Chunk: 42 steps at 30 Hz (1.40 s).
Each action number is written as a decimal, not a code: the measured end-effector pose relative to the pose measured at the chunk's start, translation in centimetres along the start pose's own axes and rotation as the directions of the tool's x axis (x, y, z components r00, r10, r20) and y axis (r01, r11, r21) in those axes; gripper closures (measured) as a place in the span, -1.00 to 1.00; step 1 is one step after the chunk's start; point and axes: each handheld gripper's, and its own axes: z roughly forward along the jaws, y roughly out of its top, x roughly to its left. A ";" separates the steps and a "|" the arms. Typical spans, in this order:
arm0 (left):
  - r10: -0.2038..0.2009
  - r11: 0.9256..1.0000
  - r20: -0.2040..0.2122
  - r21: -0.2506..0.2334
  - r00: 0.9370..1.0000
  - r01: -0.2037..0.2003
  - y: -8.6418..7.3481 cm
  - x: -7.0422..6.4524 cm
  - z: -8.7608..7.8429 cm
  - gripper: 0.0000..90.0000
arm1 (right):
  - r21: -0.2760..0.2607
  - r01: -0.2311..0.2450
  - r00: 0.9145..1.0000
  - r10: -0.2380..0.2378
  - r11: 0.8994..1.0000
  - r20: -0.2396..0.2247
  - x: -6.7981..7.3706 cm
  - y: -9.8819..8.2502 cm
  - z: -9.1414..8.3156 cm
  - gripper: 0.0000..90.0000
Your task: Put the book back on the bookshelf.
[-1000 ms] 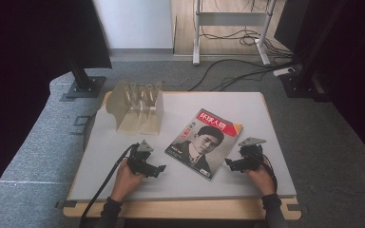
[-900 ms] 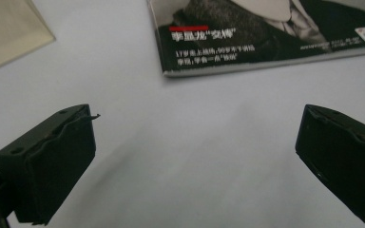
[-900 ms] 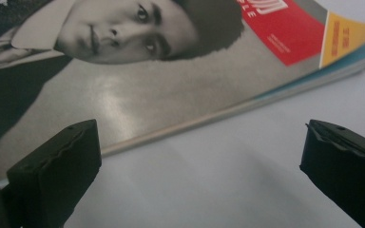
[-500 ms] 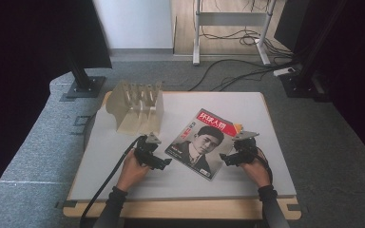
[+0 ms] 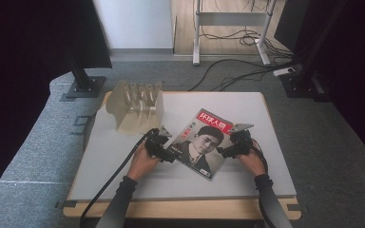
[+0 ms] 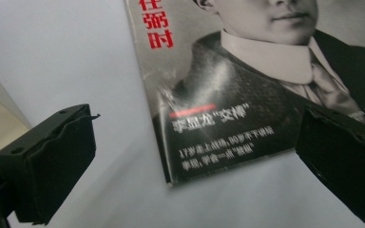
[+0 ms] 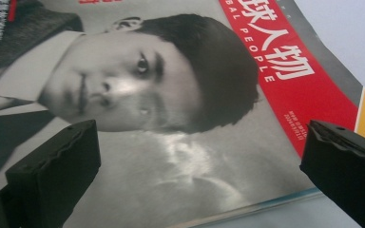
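- Magazine: lies flat and askew on the white table, right of the middle, cover up with a portrait and red title band.
- Left gripper: at the magazine's left edge, jaws spread wide above its lower corner, holding nothing.
- Right gripper: at the magazine's right edge, jaws likewise apart over the cover.
- Wooden slotted rack: stands near the table's far left corner, well apart from the magazine.

Glossy paper magazine, seemingly smooth
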 end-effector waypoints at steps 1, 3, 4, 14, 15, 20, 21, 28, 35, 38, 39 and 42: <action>-0.003 1.000 0.003 0.001 1.000 0.003 0.2 0.1 0.2 -1.00 | 0.004 0.000 1.000 0.000 1.000 0.001 -0.2 0.0 0.2 -1.00; 0.008 1.000 -0.003 0.007 1.000 -0.008 0.6 0.2 0.5 -1.00 | 0.006 -0.004 1.000 0.004 1.000 -0.002 -0.6 0.0 0.5 -1.00; 0.008 1.000 -0.003 0.007 1.000 -0.008 0.6 0.2 0.5 -1.00 | 0.007 -0.003 1.000 0.003 1.000 -0.005 -0.9 0.1 0.7 -1.00; 0.035 0.999 0.003 -0.006 0.999 -0.035 1.9 0.4 2.2 -1.00 | 0.030 0.002 1.000 -0.002 1.000 0.012 -2.8 0.6 1.8 -1.00; 0.034 0.999 0.005 -0.007 0.999 -0.034 2.0 0.5 2.4 -1.00 | 0.032 0.002 1.000 -0.002 0.999 0.016 -2.9 0.7 1.9 -1.00; 0.039 0.999 0.012 -0.003 0.999 -0.039 2.0 0.5 3.5 -1.00 | 0.052 -0.005 1.000 0.004 0.999 0.031 -4.1 0.9 2.7 -1.00; 0.038 0.999 0.012 0.000 0.999 -0.038 2.0 0.5 3.9 -1.00 | 0.050 -0.019 0.999 0.017 0.999 0.029 -4.6 0.9 2.9 -1.00; 0.023 1.000 0.023 0.005 0.999 -0.023 1.8 0.7 4.7 -1.00 | 0.038 -0.044 0.998 0.043 0.998 0.039 -6.4 1.1 3.5 -1.00; -0.039 0.999 0.044 -0.020 0.998 0.040 1.6 1.1 5.3 -1.00 | 0.034 -0.082 0.997 0.082 0.996 0.003 -7.7 1.0 3.9 -1.00; -0.021 1.000 0.055 -0.014 0.998 0.022 1.6 0.8 5.2 -1.00 | 0.034 -0.072 0.997 0.072 0.997 -0.005 -7.5 1.0 3.7 -0.94; -0.021 1.000 0.055 -0.014 0.998 0.022 1.6 0.8 5.2 -1.00 | 0.034 -0.072 0.997 0.072 0.997 -0.005 -7.5 1.0 3.7 -0.94; -0.010 1.000 0.063 -0.015 0.998 0.011 1.6 0.5 5.2 -1.00 | 0.037 -0.066 0.998 0.067 0.997 -0.014 -7.3 0.8 3.4 -0.94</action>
